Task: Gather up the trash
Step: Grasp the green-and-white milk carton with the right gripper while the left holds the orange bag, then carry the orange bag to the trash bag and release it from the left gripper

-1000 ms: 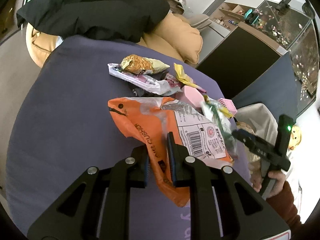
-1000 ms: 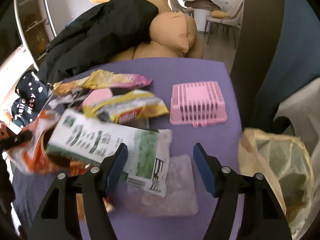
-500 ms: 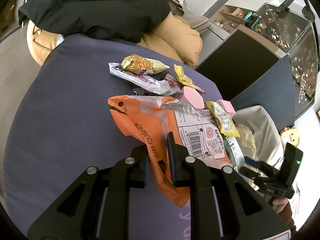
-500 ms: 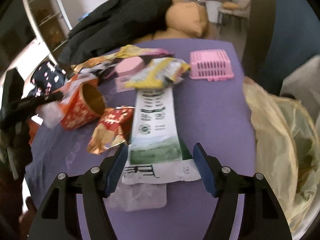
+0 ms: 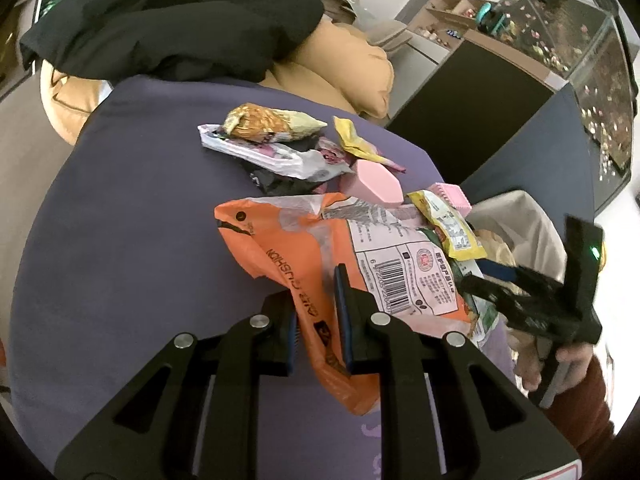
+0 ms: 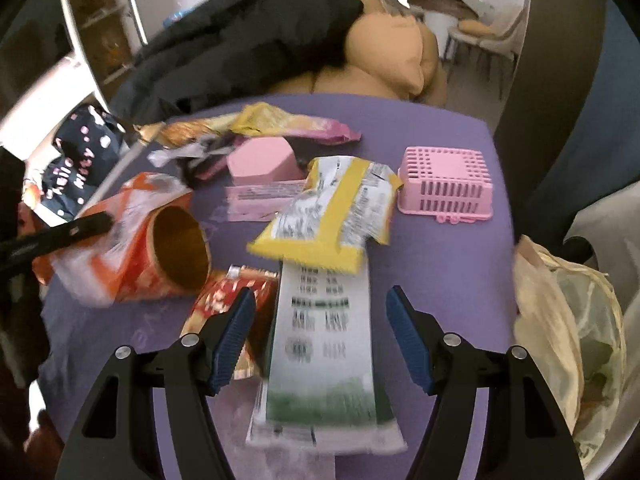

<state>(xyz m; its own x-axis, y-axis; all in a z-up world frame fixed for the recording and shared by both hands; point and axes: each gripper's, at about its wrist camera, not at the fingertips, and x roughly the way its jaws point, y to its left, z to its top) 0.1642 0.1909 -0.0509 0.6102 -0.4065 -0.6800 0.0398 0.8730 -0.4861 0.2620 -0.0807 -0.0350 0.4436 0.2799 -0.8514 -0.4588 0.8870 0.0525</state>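
My left gripper (image 5: 316, 312) is shut on an orange plastic bag (image 5: 288, 256) that stands open like a sack on the purple table (image 5: 132, 216); it also shows in the right wrist view (image 6: 132, 236). My right gripper (image 6: 320, 332) is open and empty, low over a white and green wrapper (image 6: 324, 352), with a yellow wrapper (image 6: 332, 216) lying across that wrapper's far end. A red foil wrapper (image 6: 228, 304) lies by its left finger. The right gripper also shows in the left wrist view (image 5: 532, 300), at the table's right edge.
More wrappers (image 5: 272, 148), a pink box (image 6: 264, 160) and an upturned pink basket (image 6: 448, 180) lie farther back. A lined trash bin (image 6: 568, 320) stands off the table's right edge. A black coat (image 5: 172, 16) and tan cushions (image 5: 340, 72) lie behind.
The right gripper has moved back in over the white and green wrapper, still open. The yellow wrapper now lies across that wrapper's far end. The left gripper has kept its hold on the orange bag.
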